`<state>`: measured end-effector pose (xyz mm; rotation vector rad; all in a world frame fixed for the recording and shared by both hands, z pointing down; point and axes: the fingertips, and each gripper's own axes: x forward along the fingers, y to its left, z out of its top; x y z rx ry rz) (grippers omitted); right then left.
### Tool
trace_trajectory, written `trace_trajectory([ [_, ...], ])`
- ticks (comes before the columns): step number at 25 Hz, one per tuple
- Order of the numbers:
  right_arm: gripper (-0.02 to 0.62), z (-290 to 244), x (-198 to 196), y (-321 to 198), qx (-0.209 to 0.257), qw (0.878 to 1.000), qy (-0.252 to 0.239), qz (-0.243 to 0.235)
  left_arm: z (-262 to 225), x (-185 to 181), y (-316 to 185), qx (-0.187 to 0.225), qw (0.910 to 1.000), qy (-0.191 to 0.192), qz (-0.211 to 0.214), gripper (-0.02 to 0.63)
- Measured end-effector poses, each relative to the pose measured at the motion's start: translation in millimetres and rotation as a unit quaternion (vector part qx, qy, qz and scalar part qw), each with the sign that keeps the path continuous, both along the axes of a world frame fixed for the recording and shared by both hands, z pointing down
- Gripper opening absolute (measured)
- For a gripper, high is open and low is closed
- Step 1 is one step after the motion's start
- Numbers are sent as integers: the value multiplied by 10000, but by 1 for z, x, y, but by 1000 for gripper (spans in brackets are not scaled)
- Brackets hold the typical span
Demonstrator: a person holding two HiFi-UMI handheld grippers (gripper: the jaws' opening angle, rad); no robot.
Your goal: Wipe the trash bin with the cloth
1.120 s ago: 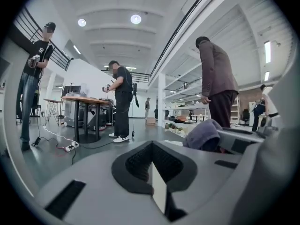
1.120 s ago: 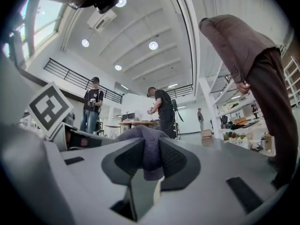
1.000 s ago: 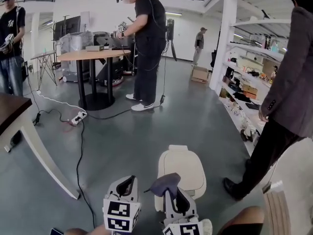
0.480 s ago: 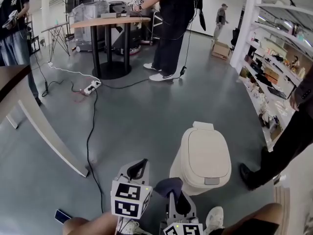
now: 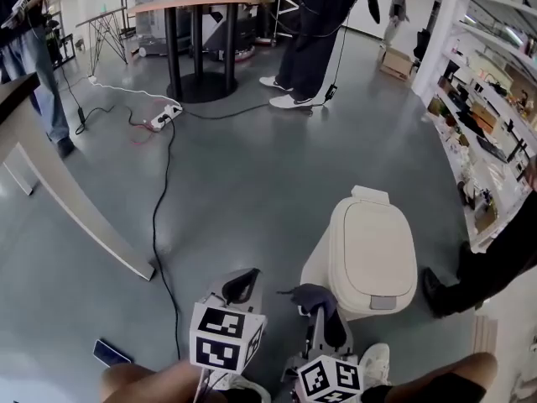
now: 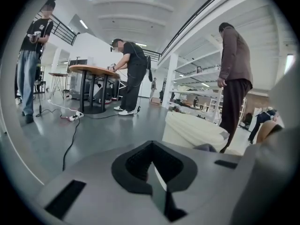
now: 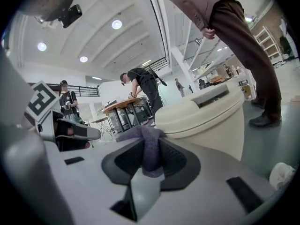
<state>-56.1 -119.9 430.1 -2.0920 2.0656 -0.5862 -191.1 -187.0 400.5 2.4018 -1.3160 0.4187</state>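
The cream trash bin (image 5: 369, 254) stands on the grey floor with its lid down, at the lower right of the head view. My right gripper (image 5: 325, 311) is shut on a purple-grey cloth (image 5: 312, 293), which sits just off the bin's near left side. In the right gripper view the cloth (image 7: 147, 146) bulges out between the jaws, with the bin (image 7: 206, 114) close behind it. My left gripper (image 5: 239, 285) hangs shut and holds nothing, left of the cloth. The left gripper view shows the bin (image 6: 194, 130) ahead to the right.
A black cable (image 5: 159, 217) runs across the floor to a power strip (image 5: 164, 117). A slanted white table leg (image 5: 75, 217) is at left, a round table (image 5: 201, 5) far back. Shelves (image 5: 487, 116) line the right wall. A person's dark trouser leg (image 5: 495, 263) stands right of the bin.
The head view has tipped downward and the bin now looks larger and nearer. Both grippers have shifted a little right; the right one still holds the cloth beside the bin.
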Motion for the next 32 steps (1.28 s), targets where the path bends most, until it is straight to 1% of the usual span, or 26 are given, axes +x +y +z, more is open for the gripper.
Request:
trace_trajectory([
  [2, 94, 9, 1, -3, -44, 10000, 76, 28, -3, 5, 2, 66, 9999, 49, 84, 0],
  [5, 94, 29, 6, -6, -172, 9996, 215, 113, 0, 5, 0, 178, 9998, -101, 87, 0],
  [11, 94, 54, 10, -16, -391, 9981, 456, 162, 12, 2, -3, 61, 9995, -295, 49, 0],
  [13, 94, 65, 9, -19, -444, 9974, 532, 187, 15, 2, -1, 16, 9996, -284, 77, 0],
  [17, 94, 85, 8, -27, -501, 9956, 779, 158, 19, 6, -1, 64, 9993, -346, 150, 0],
  [21, 94, 106, 7, -30, -686, 9935, 894, 187, 27, 9, -1, -2, 9989, -410, 223, 0],
  [26, 94, 137, 8, -33, -925, 9898, 1048, 266, 50, 6, -4, -188, 9978, -608, 208, 0],
  [32, 94, 176, 7, -36, -1267, 9840, 1153, 483, 58, 4, -4, -272, 9973, -632, 250, 0],
])
